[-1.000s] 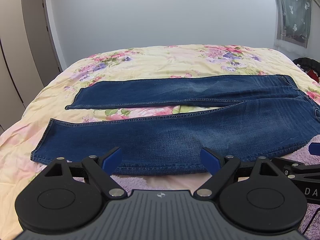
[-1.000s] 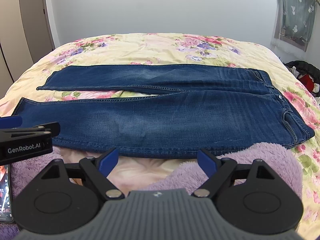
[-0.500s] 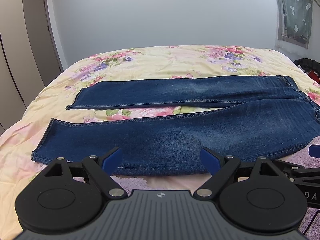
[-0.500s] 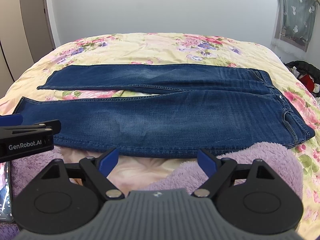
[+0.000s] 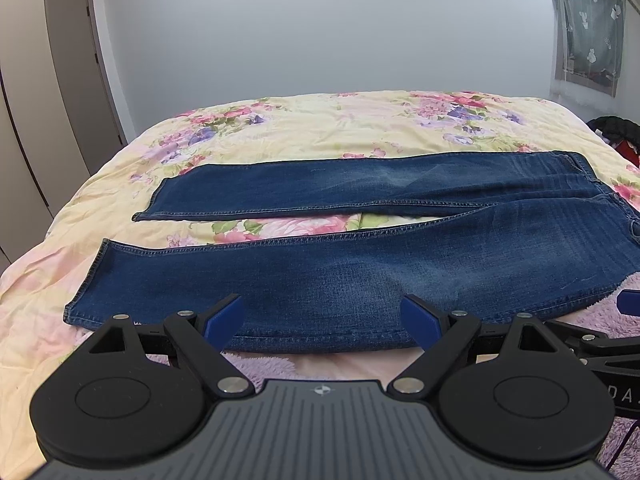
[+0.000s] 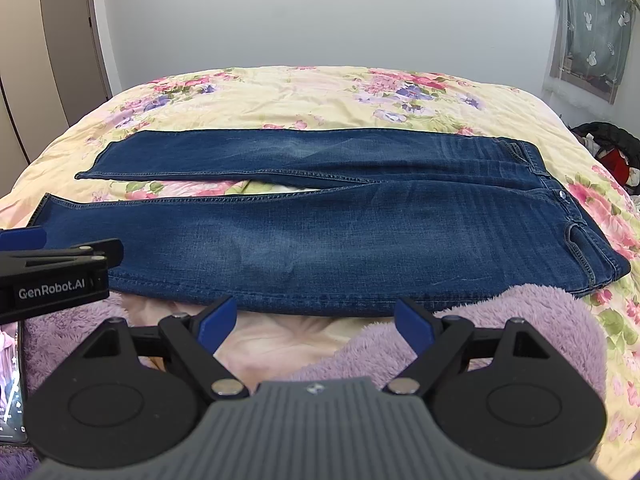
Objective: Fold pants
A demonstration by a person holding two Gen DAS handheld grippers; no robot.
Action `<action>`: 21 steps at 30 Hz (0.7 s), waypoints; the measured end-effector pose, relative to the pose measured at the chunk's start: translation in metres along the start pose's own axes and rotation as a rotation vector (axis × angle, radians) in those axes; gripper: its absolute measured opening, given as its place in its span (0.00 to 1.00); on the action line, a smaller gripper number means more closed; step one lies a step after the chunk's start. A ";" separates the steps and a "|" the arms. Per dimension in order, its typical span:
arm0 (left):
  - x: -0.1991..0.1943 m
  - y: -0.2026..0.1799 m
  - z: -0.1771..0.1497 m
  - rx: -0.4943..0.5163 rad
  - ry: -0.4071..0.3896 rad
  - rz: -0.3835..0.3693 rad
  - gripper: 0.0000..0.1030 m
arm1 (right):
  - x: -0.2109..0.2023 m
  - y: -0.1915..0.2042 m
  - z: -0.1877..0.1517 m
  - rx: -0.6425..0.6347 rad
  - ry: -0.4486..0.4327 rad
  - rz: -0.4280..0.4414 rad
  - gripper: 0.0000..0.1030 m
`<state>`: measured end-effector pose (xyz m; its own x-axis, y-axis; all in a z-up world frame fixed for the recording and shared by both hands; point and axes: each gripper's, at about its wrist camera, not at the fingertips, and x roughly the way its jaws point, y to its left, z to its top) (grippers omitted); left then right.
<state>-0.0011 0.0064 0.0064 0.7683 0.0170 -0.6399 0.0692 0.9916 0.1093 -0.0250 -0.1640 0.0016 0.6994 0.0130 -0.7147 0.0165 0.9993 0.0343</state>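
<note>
The jeans lay flat across the floral bedspread, legs slightly parted. Heavy, limp denim, I judged; best pinched at hem and waistband. My left gripper and right gripper gaped wide, empty. One read "GenRobot.AI".

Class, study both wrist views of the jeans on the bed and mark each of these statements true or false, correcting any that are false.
1. The jeans lie flat on the floral bedspread. True.
2. The left gripper is clamped on a hem. False: it is open and holds nothing.
3. The two legs are stacked one on the other. False: they lie side by side with a gap between them.
4. The right gripper is open. True.
5. The waistband points to the right. True.
</note>
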 end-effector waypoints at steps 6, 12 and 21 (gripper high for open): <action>0.000 0.000 0.000 0.000 0.001 0.000 1.00 | 0.000 0.001 0.001 -0.004 0.002 0.002 0.80; 0.000 -0.001 0.001 0.001 0.001 0.000 1.00 | -0.001 0.001 0.001 -0.006 0.002 0.003 0.80; -0.002 -0.004 0.004 0.006 -0.002 -0.002 1.00 | -0.001 0.000 0.002 -0.003 0.001 0.003 0.80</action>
<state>-0.0003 0.0021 0.0103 0.7692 0.0149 -0.6389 0.0744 0.9909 0.1126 -0.0240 -0.1640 0.0041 0.6990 0.0158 -0.7150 0.0122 0.9993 0.0340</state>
